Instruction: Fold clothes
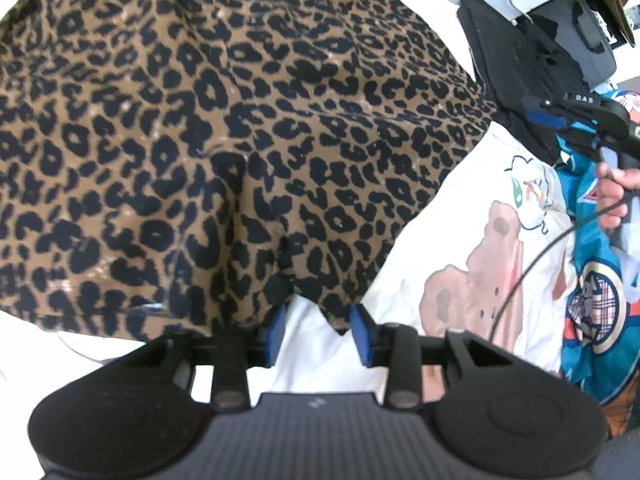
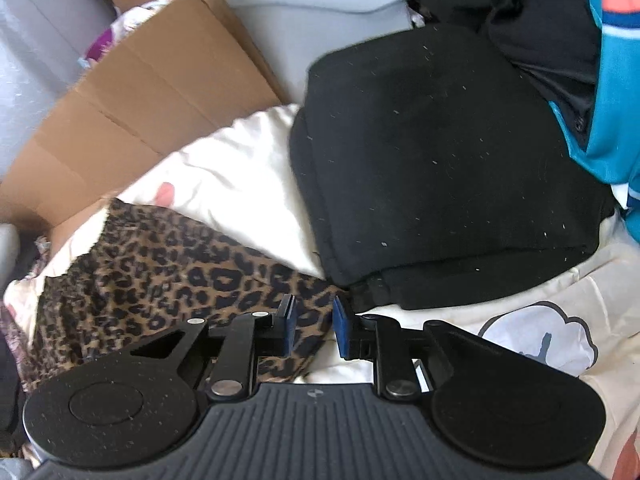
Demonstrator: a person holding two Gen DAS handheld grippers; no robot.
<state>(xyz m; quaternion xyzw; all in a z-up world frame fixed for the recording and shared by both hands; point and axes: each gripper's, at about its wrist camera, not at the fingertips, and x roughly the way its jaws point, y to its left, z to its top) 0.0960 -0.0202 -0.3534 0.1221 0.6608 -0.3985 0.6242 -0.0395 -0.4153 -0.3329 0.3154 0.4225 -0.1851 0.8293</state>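
Both claws stand spread with nothing pinched: the left gripper (image 1: 318, 330) hovers at the near hem of the brown leopard-print fabric garment (image 1: 224, 128), and the right gripper (image 2: 314, 330) hangs over that garment's corner. One leopard piece lies spread and looks released, its fold probably still unfinished. Just beside it sits one folded black fabric stack (image 2: 440, 168), seemingly done. One teal printed jersey (image 1: 592, 280) lies farther off, apparently still unfolded.

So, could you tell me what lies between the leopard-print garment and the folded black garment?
In the right wrist view, a strip of cream-white cloth shows between the leopard-print garment and the folded black garment, narrowing until the two nearly meet by the right claw.
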